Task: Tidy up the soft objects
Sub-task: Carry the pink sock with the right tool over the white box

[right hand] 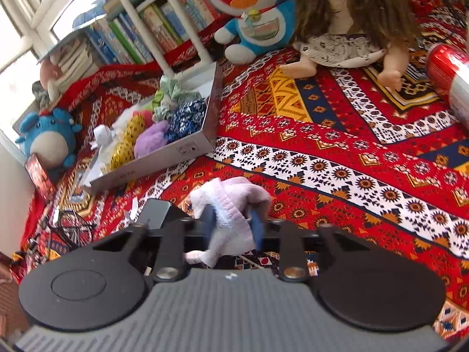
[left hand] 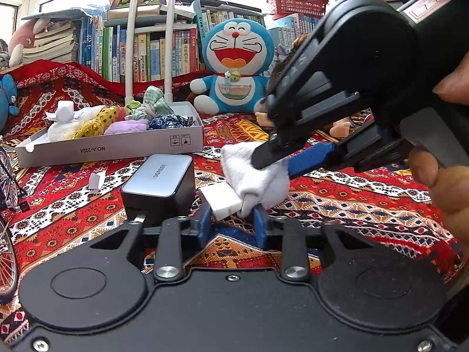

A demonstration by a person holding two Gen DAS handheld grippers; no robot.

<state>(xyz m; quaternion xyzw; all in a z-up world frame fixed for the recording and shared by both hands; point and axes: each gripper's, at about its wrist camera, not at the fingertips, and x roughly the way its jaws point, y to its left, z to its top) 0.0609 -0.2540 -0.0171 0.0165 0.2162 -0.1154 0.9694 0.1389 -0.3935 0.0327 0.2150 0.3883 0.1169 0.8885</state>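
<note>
A pale pink-white soft cloth hangs between my two grippers above the patterned rug. My left gripper is shut on its lower end, where a white tag sticks out. My right gripper is shut on the same cloth from the right; its black body and blue fingers show in the left wrist view. A shallow white box at the back left holds several soft items; it also shows in the right wrist view.
A grey charger block lies just left of the cloth. A Doraemon plush and a long-haired doll sit at the back before a bookshelf. A blue plush is at left, a red can at right.
</note>
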